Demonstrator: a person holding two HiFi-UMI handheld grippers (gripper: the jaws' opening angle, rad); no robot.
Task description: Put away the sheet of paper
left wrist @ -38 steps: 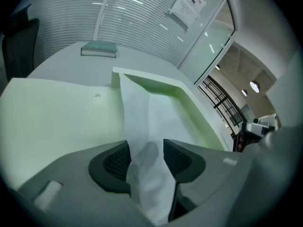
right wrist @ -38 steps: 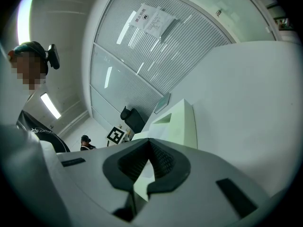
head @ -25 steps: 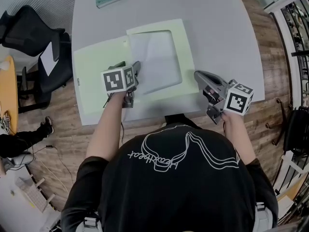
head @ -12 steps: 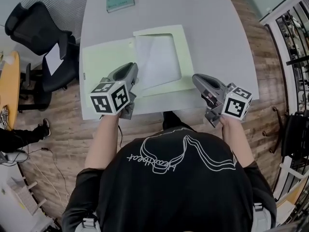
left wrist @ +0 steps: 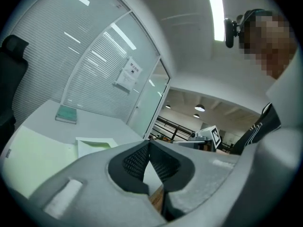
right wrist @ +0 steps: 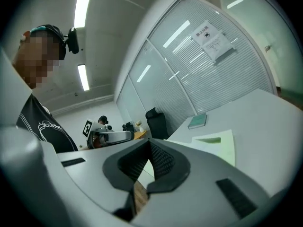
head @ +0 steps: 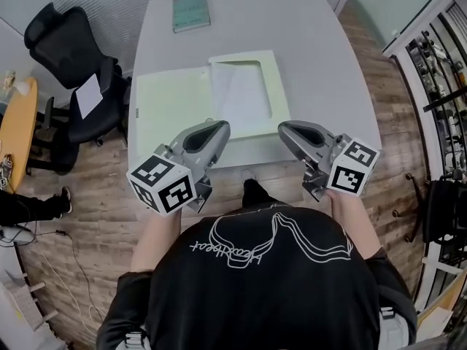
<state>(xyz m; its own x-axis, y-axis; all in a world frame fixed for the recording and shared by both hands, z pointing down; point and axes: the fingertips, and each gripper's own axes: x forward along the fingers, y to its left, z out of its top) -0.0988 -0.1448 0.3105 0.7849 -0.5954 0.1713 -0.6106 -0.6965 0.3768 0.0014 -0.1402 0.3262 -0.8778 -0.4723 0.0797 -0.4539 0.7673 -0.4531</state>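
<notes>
While the left gripper (head: 221,128) and right gripper (head: 284,128) hang tilted above the table (head: 314,64) edge, their jaws are clenched empty.

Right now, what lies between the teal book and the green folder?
Only bare grey tabletop separates the teal book from the green folder; the head view shows it.

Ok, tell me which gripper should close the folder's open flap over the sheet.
Left, probably: the left gripper hovers beside the open flap; the right gripper sits beyond the sheet.
</notes>
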